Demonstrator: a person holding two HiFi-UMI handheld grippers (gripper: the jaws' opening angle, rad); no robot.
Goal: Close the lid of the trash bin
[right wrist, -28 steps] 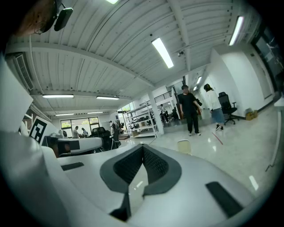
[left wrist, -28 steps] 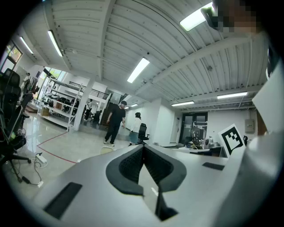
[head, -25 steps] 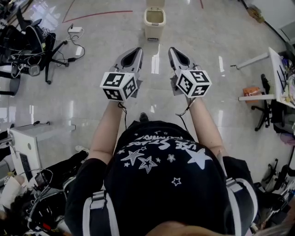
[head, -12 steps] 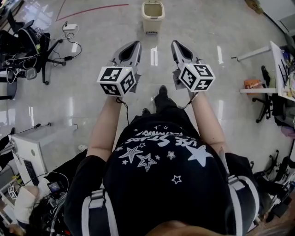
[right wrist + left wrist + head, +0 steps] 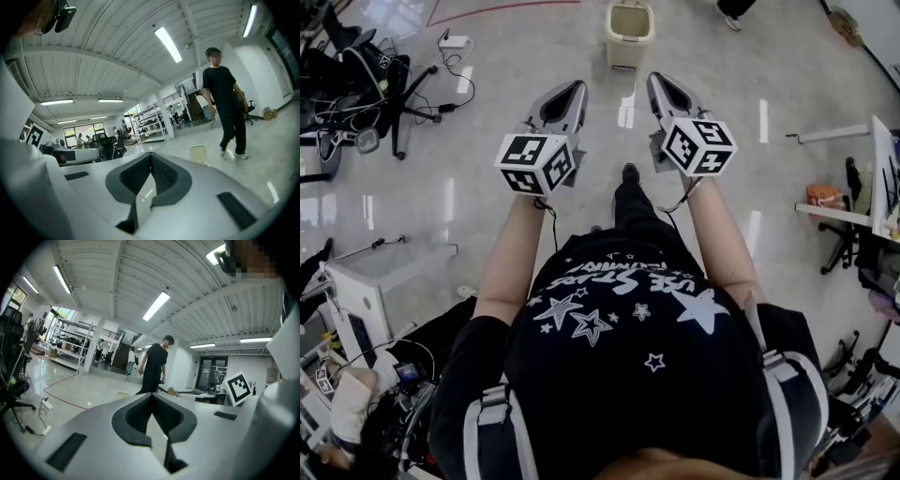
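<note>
Approach is all that has changed in the last second: the person's foot has swung forward over the floor, while the trash bin stands well ahead of both tools, its lid up and its inside showing. The left hand-held gripper and right hand-held gripper are carried level as before, each with jaws closed on nothing, so I judge the closing itself not yet begun.

Overhead plus two forward; bin shared
</note>
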